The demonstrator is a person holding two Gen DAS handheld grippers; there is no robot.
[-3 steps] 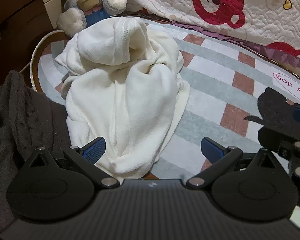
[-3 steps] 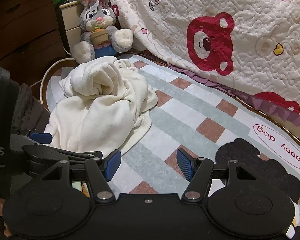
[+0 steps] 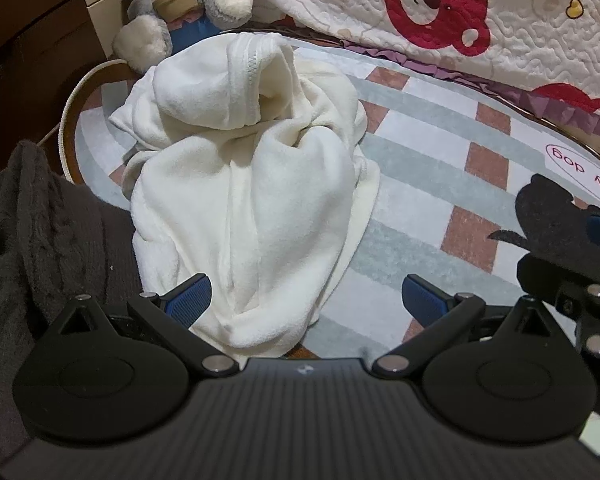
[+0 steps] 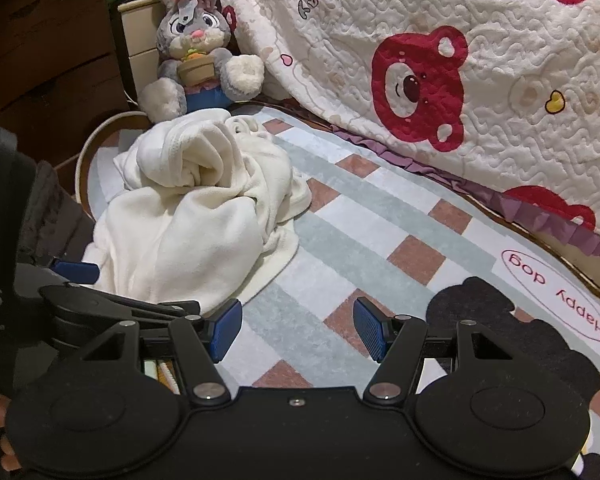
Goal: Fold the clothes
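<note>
My left gripper (image 3: 306, 298) spread, edging closer, hem between its pads | right gripper (image 4: 298, 328) spread over checked rug (image 4: 340, 236) | cream fleece garment (image 3: 252, 200) crumpled, frame centre | nothing gripped; folding not begun.

Barely any change: left gripper (image 3: 306, 300) a touch closer to the cream fleece garment (image 3: 244, 200).
</note>
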